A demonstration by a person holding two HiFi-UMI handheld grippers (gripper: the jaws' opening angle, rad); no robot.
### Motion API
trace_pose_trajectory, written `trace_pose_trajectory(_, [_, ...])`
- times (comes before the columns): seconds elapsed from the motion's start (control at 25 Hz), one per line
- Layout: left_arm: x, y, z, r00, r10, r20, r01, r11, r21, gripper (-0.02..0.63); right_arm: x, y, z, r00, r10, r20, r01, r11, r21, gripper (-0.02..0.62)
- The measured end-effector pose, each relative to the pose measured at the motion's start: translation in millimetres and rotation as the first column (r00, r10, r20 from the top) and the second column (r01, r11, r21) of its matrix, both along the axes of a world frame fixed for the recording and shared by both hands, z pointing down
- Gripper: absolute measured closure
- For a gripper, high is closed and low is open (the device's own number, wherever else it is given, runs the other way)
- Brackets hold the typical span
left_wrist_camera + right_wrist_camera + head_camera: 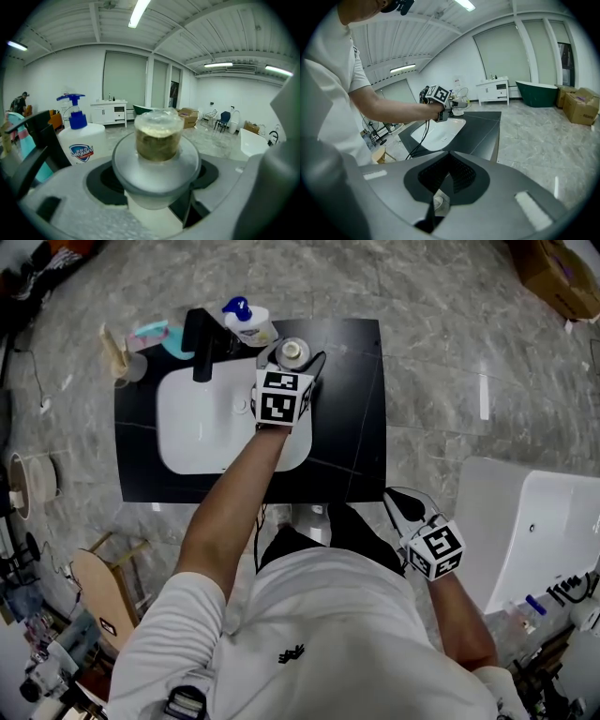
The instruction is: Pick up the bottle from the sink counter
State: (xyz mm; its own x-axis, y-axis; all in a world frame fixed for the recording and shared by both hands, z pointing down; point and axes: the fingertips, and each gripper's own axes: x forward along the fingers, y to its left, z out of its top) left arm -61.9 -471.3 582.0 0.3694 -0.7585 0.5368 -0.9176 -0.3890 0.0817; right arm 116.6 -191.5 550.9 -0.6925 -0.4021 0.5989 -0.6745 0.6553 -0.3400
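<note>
hanging by my right hip, my right gripper point(397, 502) has its jaws closed together on nothing and takes no part in this. farther out, my left gripper point(302, 367) reaches across the white oval basin point(192, 427) and is clamped on the white plastic bottle with a grey collar and clear cap point(157, 140). its jaws stand wide and press the round body from both sides below the collar. the bottle sits over the back of the black sink counter point(361, 427), just right of the basin's rear edge. i judge the grasp made and the lift in hand, though no view shows whether the base is clear of the counter. the next move calls for a straight raise with a steady grip, so nothing tips. the bottle stands upright, its long axis vertical and its cap pointing up. just beyond it to the left are a white pump soap bottle with a blue head point(79, 140) and a black faucet point(199, 343), near enough to knock on a sideways swing.
</note>
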Motion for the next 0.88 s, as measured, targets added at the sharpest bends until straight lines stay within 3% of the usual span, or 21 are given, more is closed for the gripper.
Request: trace_pose_trajectory(0.88, [-64,145,-100,0.992,0.124,-0.038,-0.123,0.992,0.009,0.261,-106,66,-43,0.995,-0.089,0.037,0.085,0.992,0.097,0.583])
